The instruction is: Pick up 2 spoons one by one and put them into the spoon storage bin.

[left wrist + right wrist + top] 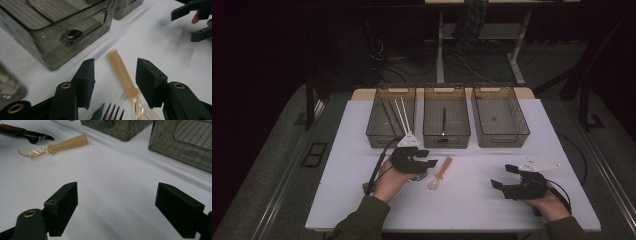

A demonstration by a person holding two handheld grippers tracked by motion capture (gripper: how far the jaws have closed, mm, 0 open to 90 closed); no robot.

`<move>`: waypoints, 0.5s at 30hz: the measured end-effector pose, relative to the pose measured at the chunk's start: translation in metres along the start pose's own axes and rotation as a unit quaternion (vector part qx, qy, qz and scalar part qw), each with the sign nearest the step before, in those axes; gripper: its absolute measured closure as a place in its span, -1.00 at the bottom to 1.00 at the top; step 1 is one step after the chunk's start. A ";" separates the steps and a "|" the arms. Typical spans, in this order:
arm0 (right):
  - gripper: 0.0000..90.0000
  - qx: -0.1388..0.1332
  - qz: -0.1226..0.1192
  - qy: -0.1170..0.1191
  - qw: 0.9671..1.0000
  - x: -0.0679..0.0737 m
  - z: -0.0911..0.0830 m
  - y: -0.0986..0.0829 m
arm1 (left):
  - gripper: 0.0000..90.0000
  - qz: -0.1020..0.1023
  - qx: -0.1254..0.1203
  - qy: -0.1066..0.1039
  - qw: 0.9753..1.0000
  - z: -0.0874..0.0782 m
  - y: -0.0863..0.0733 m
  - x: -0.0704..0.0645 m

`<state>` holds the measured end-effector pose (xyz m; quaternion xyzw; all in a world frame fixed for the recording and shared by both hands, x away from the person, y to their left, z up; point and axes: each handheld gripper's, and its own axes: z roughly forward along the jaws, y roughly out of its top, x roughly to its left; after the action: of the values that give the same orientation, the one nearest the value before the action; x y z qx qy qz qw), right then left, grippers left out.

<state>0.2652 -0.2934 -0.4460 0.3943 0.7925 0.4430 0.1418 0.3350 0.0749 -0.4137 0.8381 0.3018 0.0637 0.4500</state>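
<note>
A spoon (439,173) with a tan handle and a clear bowl lies on the white table (472,210) in front of the middle bin. My left gripper (428,158) hovers just left of it. In the left gripper view the spoon's handle (122,72) lies on the table between the open jaws of that gripper (116,75), untouched, and metal fork tines (113,113) show beside the bowl. My right gripper (502,176) rests open near the front right with nothing between its jaws (117,200). From there the spoon (55,146) and the fork (37,137) lie far off to the left.
Three smoky clear bins stand in a row at the back. The left bin (374,131) holds thin white sticks, the middle bin (447,139) holds a dark utensil, and the right bin (501,140) looks bare. Open table lies between the grippers. The other gripper (197,20) shows far off.
</note>
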 end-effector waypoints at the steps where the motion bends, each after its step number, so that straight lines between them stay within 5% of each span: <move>1: -0.61 0.001 -0.001 0.000 1.000 0.000 0.000 0.000 | 0.08 -0.001 0.004 0.000 1.000 0.005 0.002 -0.001; 15: -0.61 -0.008 0.010 -0.002 1.000 -0.002 -0.001 0.000 | 0.19 0.020 0.066 0.010 0.998 0.061 0.016 -0.011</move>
<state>0.2656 -0.2953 -0.4451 0.4024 0.7844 0.4501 0.1422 0.3564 0.0187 -0.4354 0.8713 0.2930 0.0610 0.3889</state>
